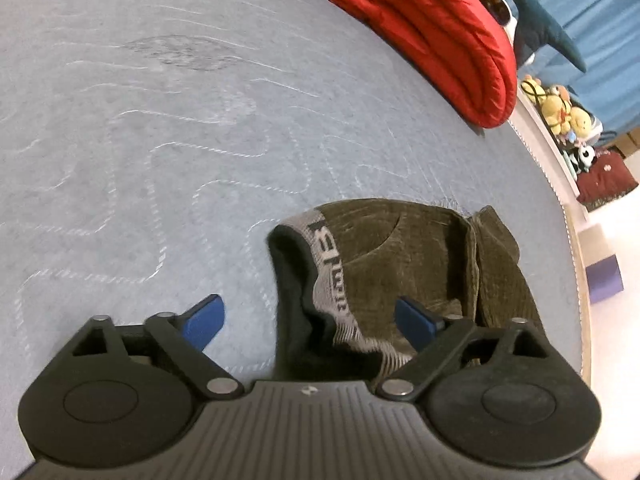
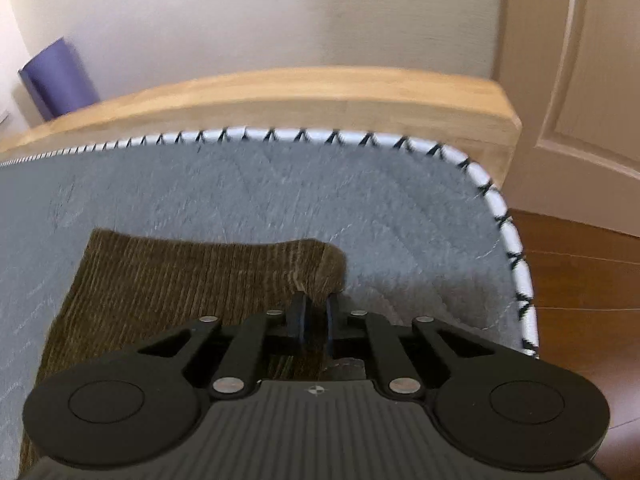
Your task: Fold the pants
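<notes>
Two tools: right tool (image 2: 315, 312) pinches pants (image 2: 192, 276) near mattress edge (image 2: 516, 248).

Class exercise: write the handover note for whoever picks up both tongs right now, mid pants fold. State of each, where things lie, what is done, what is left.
Left tongs: open, hovering over the waistband, gripping nothing.
Right tongs: shut on a bunched corner of the pants near the mattress corner.
The olive corduroy pants lie partly folded on the mattress; the red quilt sits well clear.
Done: one end pinched.
Left: probably close the left tongs on the waistband, then finish and flatten the fold.
</notes>
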`<state>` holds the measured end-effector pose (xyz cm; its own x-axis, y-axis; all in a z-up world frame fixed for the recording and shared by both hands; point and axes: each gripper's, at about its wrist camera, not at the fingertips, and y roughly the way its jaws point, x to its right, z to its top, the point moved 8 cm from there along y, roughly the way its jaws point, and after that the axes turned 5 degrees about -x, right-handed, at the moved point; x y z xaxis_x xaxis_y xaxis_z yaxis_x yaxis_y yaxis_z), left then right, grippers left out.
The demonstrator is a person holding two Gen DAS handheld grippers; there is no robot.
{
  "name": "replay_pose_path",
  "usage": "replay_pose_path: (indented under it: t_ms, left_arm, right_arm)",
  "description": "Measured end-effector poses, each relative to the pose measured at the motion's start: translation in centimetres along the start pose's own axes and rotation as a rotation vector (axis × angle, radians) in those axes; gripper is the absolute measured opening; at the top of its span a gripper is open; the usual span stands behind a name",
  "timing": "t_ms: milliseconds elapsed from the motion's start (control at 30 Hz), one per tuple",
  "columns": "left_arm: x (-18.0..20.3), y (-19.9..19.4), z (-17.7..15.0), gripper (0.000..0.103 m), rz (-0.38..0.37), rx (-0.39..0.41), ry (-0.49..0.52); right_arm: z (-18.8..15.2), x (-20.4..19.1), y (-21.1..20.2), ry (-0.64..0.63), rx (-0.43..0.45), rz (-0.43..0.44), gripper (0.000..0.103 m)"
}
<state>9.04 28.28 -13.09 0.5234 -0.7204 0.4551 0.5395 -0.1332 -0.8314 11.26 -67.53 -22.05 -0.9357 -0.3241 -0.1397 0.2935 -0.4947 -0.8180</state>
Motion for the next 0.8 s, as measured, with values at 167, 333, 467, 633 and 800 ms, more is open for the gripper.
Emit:
replay_pose_path:
  t_ms: [167,333,467,633,800]
  left_arm:
    - [1.2,3.6,1.3,0.078,0.015,0.003,0.108]
    - [1.3,7.7,1.3,0.069,0.088,-0.058,0.142]
    - [3.8,7.9,1.1,0.036,0.198,-0.041,0.408]
    - [6.0,2.2,5.5,0.025,0.254,0.349,0.43]
    - [8.1,6.4,4.2,0.037,0.516,0.348,0.701]
  right_arm:
    - [1.5,-1.7,-4.6,-0.016,0.237,-0.036,0.032]
    - [-0.2,-6.7,-8.2,-0.101,0.284,0.208,0.036]
    - [-3.0,-11.6,-10.3,-0.226,0.232,0.423,0.043]
    - [-7.5,-17.5,-13.4,-0.409,0.173,0.639,0.043]
    - [-12.3,-21.9,-16.2,-0.532,0.086,0.785,0.044]
